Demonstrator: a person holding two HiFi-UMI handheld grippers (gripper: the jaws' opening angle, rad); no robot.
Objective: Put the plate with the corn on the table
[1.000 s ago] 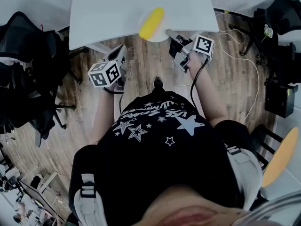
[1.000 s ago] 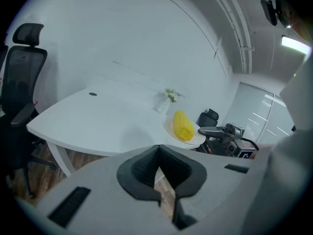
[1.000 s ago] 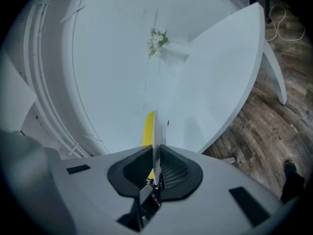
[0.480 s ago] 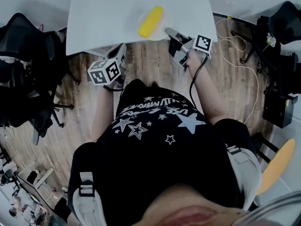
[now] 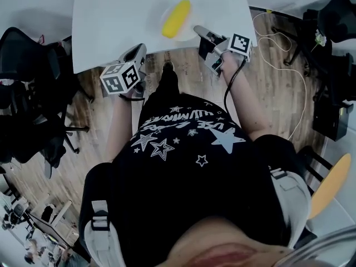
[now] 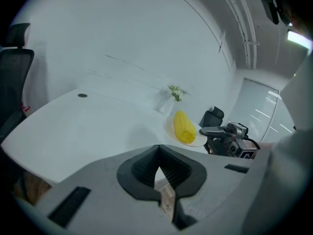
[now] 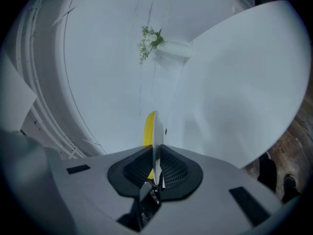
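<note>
Your right gripper (image 5: pixel 198 32) has its jaws clamped on the rim of the plate (image 5: pixel 185 30), and the corn (image 5: pixel 176 18) lies lengthwise across the middle of it. The plate sits over the near edge of the table (image 5: pixel 117 15), toward the near right corner. Whether its underside touches the top yet is not clear from any view. Your left gripper (image 5: pixel 139 51) hangs just off the near edge to the plate's left, jaws together on nothing.

The step in hand is probably the set-down. Keep the plate flat as you lower it: the cob is round and likely to roll if the rim dips toward you. Carry the plate a little farther in so that its whole base is over the tabletop, not overhanging the near edge. Let the base settle before you ease the jaws apart, then draw the gripper straight back along the rim so that it does not drag the plate toward the edge.

There is plenty of room. The tabletop is bare to the left and toward the far edge, apart from a small vase of flowers (image 6: pixel 175 94) standing well beyond the plate. A black chair (image 5: pixel 28 54) stands off the left edge, clear of both hands. Your left gripper is close to the near edge, so hold it there, out of the plate's path.
</note>
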